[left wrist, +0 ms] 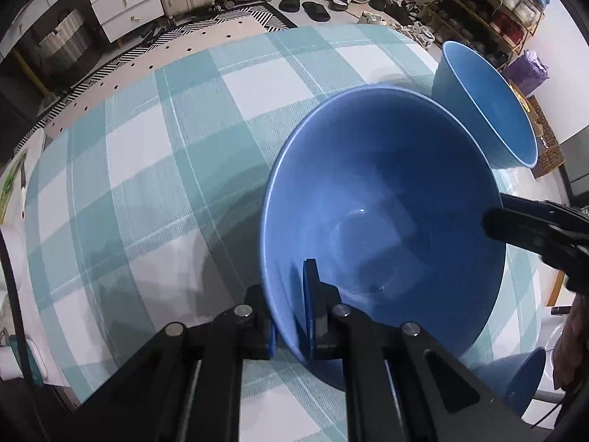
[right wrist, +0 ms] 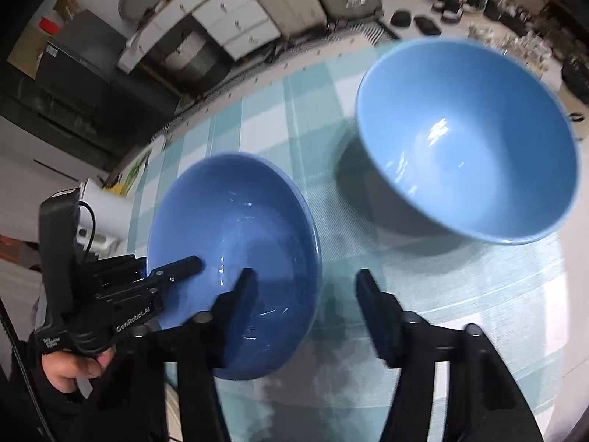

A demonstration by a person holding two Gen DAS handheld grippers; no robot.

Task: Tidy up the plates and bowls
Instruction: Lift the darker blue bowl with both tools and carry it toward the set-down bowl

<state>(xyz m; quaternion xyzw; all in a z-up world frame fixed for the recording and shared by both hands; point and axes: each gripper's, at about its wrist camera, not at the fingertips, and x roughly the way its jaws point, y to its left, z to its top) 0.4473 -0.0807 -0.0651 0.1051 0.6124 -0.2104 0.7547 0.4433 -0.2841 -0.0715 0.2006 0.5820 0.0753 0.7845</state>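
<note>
1. Bowl, darker blue, sits on the checked counter, its near rim clamped by the left tongs.
2. Right tongs straddle that bowl's opposite rim, half spread, pads not pressing.
3. Beyond this bowl stands a lighter bowl.

White lettering reading "GenRobot.AI" is showing on the black body of the left hand-held gripper; a smaller label near its handle is too blurred to read.
</note>
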